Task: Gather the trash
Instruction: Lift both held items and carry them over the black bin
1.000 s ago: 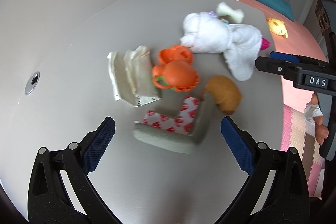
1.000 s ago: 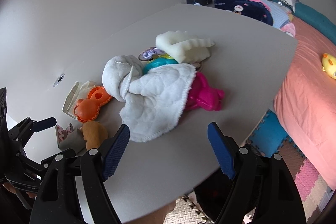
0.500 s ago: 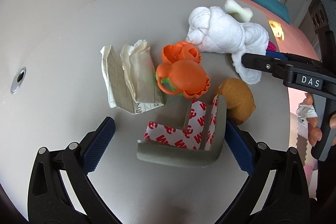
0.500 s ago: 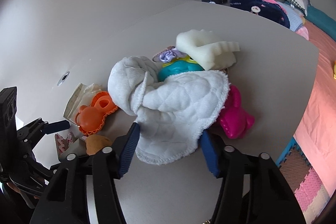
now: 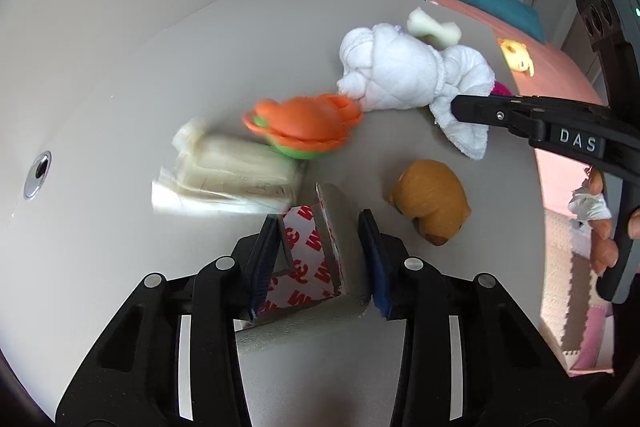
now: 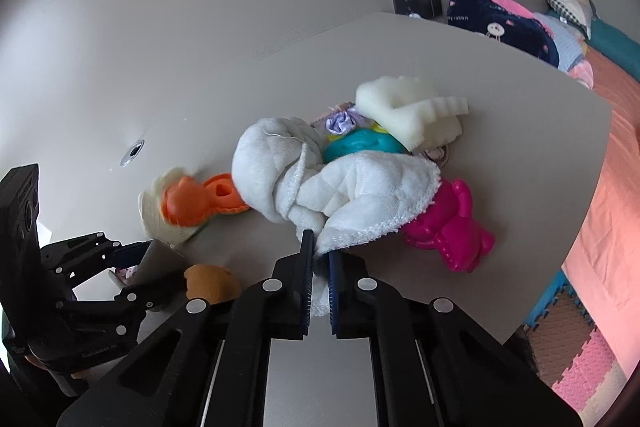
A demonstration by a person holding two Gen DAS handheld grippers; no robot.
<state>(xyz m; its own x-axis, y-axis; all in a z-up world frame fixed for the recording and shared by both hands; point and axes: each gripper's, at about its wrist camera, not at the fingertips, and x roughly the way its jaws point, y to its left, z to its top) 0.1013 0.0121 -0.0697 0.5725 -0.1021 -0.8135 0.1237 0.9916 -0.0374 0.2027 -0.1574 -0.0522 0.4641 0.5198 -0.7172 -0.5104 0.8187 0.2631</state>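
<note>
A grey foam corner guard [image 5: 340, 223] with red-and-white tape lies near the table's front edge. My left gripper [image 5: 320, 239] is closing on it, both pads pressing its walls. A crumpled cream paper wrapper [image 5: 232, 171] lies just beyond, blurred. The white quilted cloth [image 6: 360, 191] is bunched at mid-table, and my right gripper [image 6: 320, 255] is shut on its near corner. From the left wrist view the right gripper [image 5: 460, 105] reaches in from the right onto the cloth [image 5: 400, 75].
An orange plastic toy [image 5: 308, 125] rests against the wrapper. A brown plush [image 5: 432, 201] lies right of the corner guard. A pink toy [image 6: 444, 227], a teal toy [image 6: 360, 143] and white foam [image 6: 408, 107] crowd the cloth. The table [image 5: 120, 247] ends at the right, by a bed [image 6: 616, 147].
My left gripper has gone from wide open to clamped on the grey corner guard. My right gripper has closed on the cloth's corner. The orange toy and the wrapper have shifted.
</note>
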